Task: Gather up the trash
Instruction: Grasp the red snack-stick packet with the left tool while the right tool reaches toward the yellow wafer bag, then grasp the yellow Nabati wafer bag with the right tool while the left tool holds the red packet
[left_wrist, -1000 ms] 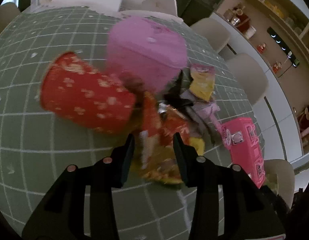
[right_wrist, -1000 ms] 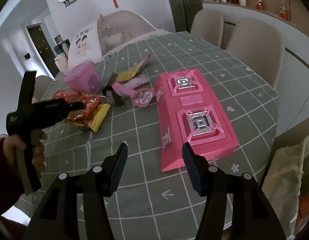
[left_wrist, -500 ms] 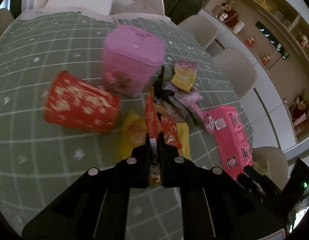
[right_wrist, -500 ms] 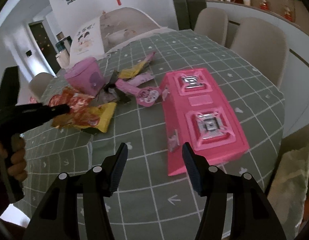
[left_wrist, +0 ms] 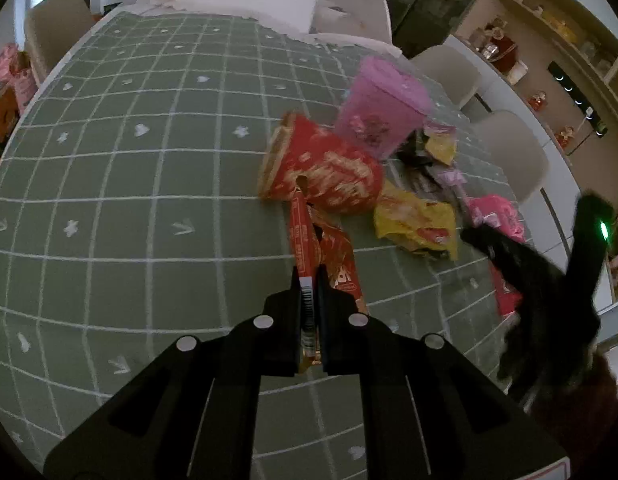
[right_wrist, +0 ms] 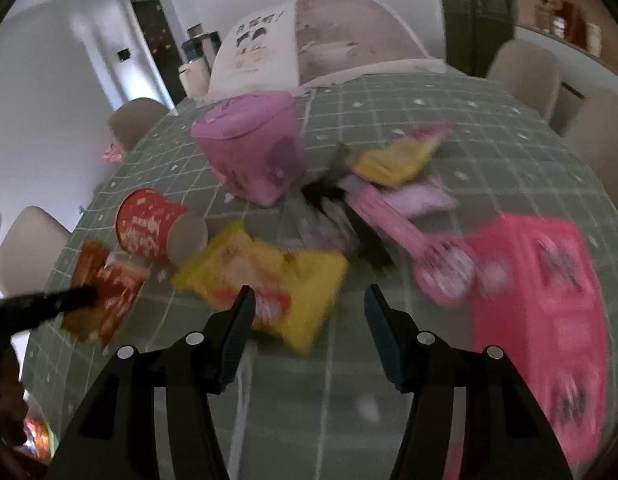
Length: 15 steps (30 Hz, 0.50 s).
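A green grid tablecloth (left_wrist: 109,184) is strewn with trash around a pink tub (right_wrist: 249,152) and a tipped red cup (left_wrist: 325,168). A yellow wrapper (right_wrist: 265,276) is framed by the right gripper (right_wrist: 307,312), jaws apart. A red wrapper (left_wrist: 305,248) is clamped edgewise by the left gripper (left_wrist: 308,280).

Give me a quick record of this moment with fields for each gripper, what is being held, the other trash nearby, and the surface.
left gripper: shut on the red wrapper, pinched by its end
right gripper: open, empty, above the yellow wrapper
other trash: red cup on its side; pink container upright behind it
also present: pink toy box at the right
surface: green grid tablecloth
blur: right wrist view is smeared
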Each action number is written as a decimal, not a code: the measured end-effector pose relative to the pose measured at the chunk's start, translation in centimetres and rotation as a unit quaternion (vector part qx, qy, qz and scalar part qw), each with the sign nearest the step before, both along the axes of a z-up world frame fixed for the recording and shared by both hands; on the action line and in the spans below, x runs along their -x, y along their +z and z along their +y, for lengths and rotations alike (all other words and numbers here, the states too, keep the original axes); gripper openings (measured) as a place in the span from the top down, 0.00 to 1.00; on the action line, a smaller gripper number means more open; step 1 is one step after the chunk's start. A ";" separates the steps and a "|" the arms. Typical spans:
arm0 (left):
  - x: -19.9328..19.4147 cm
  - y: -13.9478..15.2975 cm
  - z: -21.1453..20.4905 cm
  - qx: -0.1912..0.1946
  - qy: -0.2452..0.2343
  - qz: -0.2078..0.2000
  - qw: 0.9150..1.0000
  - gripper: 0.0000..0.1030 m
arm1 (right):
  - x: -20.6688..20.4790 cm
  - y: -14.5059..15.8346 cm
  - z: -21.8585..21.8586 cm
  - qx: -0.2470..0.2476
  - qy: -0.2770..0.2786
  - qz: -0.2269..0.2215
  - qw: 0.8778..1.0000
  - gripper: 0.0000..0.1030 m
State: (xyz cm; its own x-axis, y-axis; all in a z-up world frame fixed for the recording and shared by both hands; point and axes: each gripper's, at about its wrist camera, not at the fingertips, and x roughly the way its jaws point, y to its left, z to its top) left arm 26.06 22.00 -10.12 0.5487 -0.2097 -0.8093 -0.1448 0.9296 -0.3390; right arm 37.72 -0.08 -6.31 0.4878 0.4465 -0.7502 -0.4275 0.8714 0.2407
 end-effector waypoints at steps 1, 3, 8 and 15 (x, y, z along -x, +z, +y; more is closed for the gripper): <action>0.2 -0.1 0.3 -0.001 0.002 0.001 1.000 0.94 | -0.8 -0.2 0.7 0.002 0.006 0.001 1.000 0.48; 0.3 -0.1 0.9 -0.002 0.005 0.002 1.000 0.94 | -2.1 -0.7 2.1 0.017 0.018 -0.001 1.000 0.48; 0.2 -0.2 2.1 0.001 0.007 0.003 1.000 0.94 | -3.8 -2.3 3.4 0.023 0.024 0.036 0.999 0.48; 0.5 -1.0 3.0 0.012 0.007 0.009 1.000 0.94 | -1.0 -2.1 4.4 0.002 0.050 0.058 0.997 0.44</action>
